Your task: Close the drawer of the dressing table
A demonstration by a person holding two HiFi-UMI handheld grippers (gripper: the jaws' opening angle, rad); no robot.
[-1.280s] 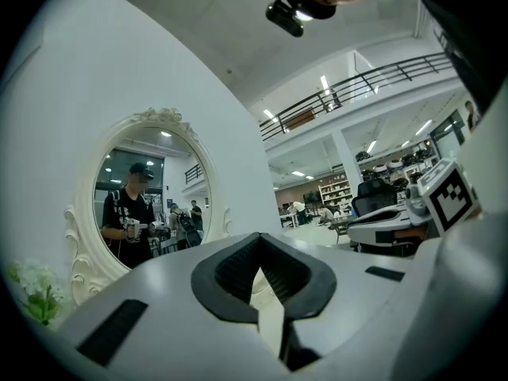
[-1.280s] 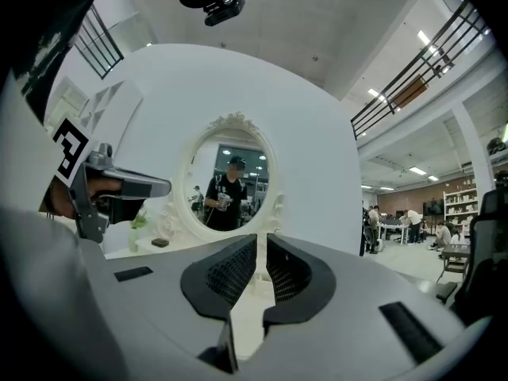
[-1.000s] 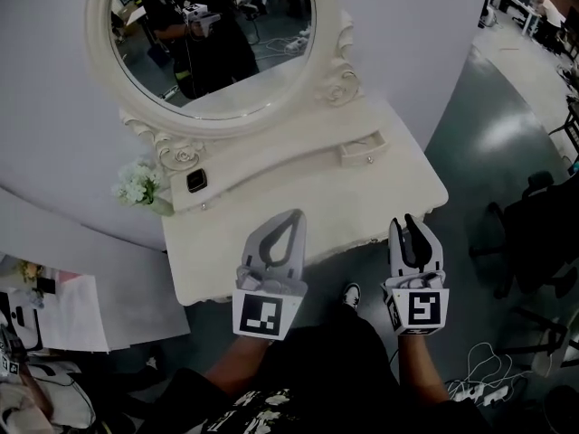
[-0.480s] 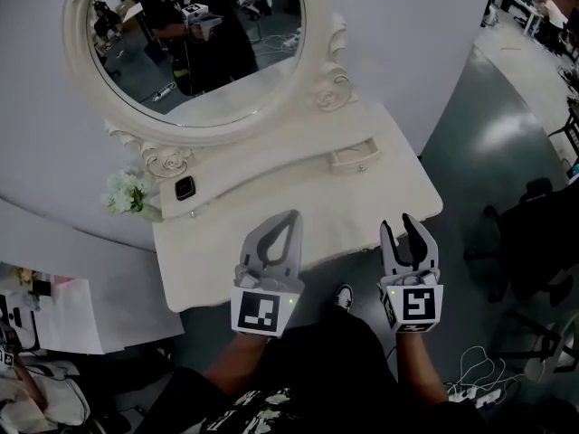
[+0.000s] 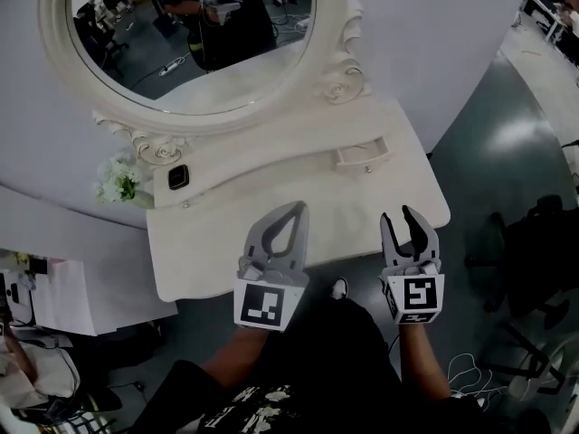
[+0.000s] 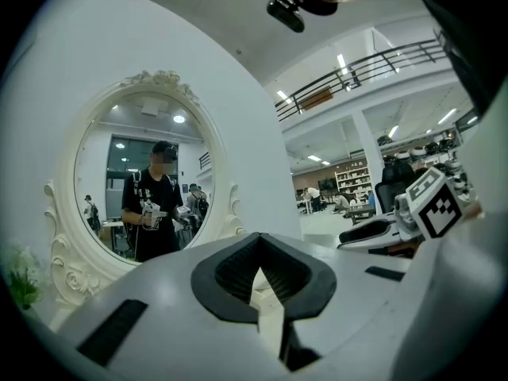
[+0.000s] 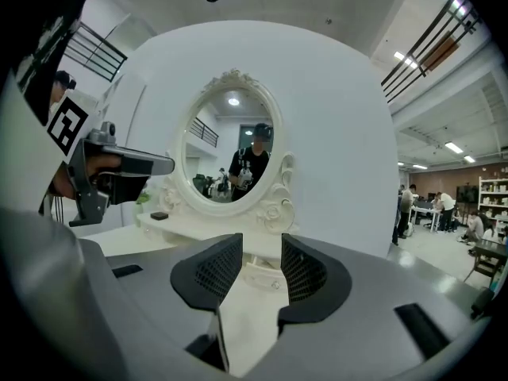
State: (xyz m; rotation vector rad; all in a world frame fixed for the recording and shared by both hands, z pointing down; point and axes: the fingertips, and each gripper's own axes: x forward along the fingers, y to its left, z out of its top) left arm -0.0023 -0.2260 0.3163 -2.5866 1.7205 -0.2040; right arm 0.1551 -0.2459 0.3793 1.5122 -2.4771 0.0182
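Over dressing table (image 5: pixel 206 242) front, left claw (image 5: pixel 296 210) level; shut

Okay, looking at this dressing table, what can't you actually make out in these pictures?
- Inside of the open drawer: head view, too small to see into.
- Black object beside the flowers: head view, too small to identify.
- Mirror top: head view, cut off by the upper edge.
- Table legs: head view, hidden under the tabletop.
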